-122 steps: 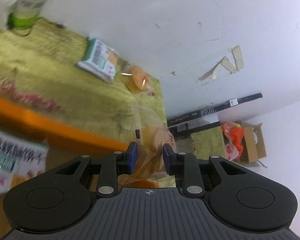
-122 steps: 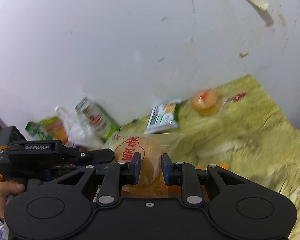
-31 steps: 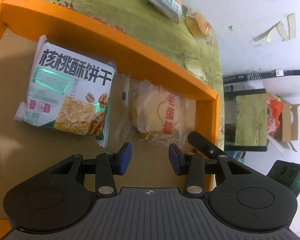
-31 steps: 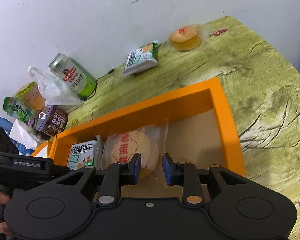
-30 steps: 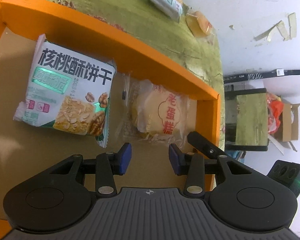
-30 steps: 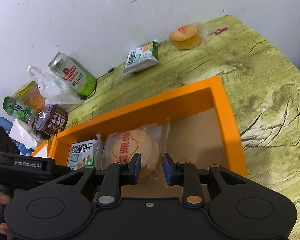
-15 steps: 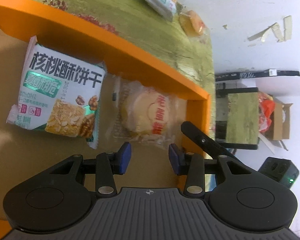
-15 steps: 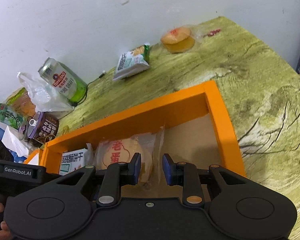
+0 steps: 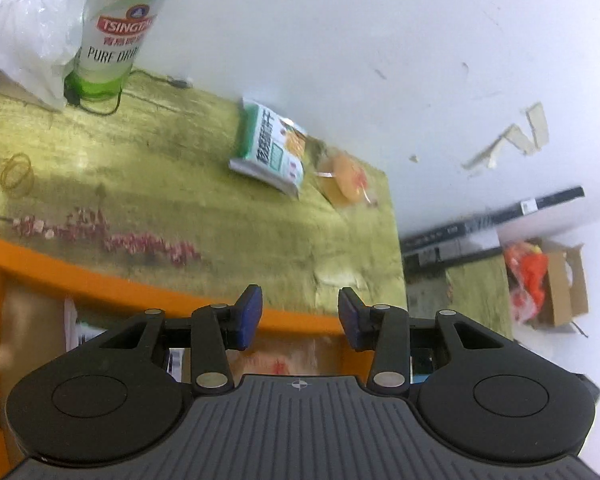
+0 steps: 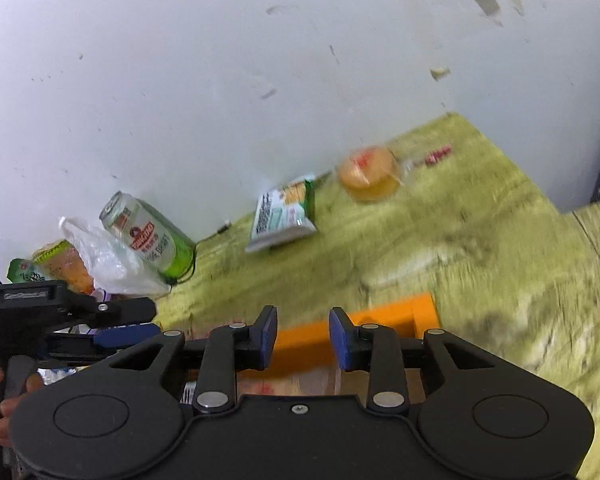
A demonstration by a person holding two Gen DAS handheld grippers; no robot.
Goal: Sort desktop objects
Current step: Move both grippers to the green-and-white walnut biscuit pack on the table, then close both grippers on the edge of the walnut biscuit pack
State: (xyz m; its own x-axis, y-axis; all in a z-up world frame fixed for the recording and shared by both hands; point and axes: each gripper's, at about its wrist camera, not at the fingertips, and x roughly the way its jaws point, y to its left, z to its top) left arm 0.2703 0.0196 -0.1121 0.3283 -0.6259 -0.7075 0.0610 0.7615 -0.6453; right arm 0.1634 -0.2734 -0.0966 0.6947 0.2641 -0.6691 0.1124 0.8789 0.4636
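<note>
Both tools are spread and carry nothing: the left tool (image 9: 299, 318) and the right tool (image 10: 302, 338). Far ahead of them, on the desk (image 9: 220, 216) beside the wall, lie a biscuit packet (image 9: 269, 150) and a wrapped cake (image 9: 346, 178). Both look light; I judge the cake soft and its wrapper slippery, so pinch the wrapper edge. Compared with a second ago, both tools have lifted away from the orange tray (image 9: 100, 280), where the other cake stays.
</note>
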